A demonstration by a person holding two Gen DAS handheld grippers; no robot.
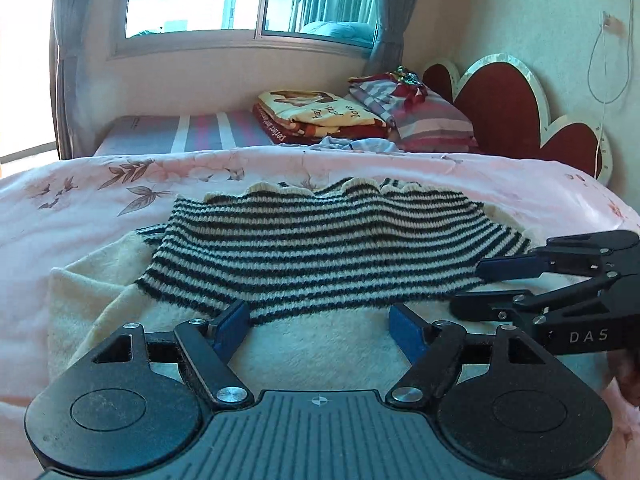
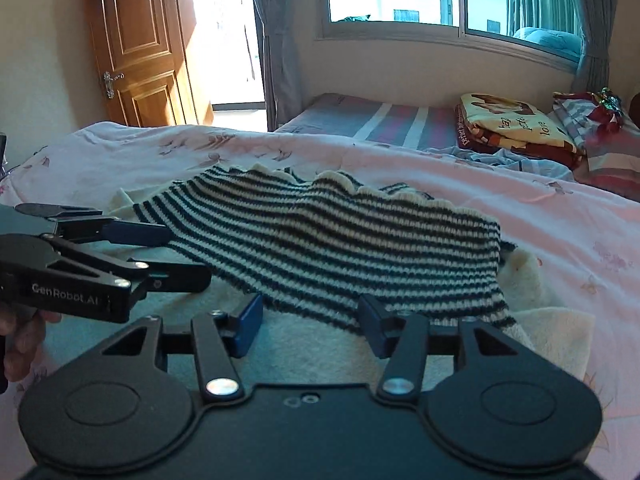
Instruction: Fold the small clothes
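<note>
A black-and-white striped knit garment (image 1: 316, 248) lies spread across the middle of both views, resting on a cream fleece cloth (image 1: 120, 312) that in turn lies on a pink flowered bedspread (image 1: 100, 188). The far edge of the striped piece has a cream scalloped trim and is slightly rumpled; its near hem runs just above the fingertips in each view. In the left wrist view the left gripper (image 1: 320, 324) fills the bottom of the frame, its blue-padded fingers (image 1: 232, 324) spread apart with nothing between them but the fleece and the near hem of the striped piece, which the pads do not press. At the right edge of that frame the right gripper (image 1: 476, 288) reaches in from the side, its jaws apart, its tips over the right-hand end of the striped piece. In the right wrist view the right gripper's own jaws stand apart at the bottom, the hem just beyond its pads and not pinched, and the left gripper comes in from the left edge, also spread, tips at the left end of the garment; part of a hand (image 2: 20, 332) shows below it. Behind the bedspread are a striped mattress (image 2: 384, 120), a stack of folded blankets (image 1: 316, 116), a window (image 1: 248, 0) with grey curtains, and in the upper left of the right wrist view a wooden door (image 2: 140, 44).
</note>
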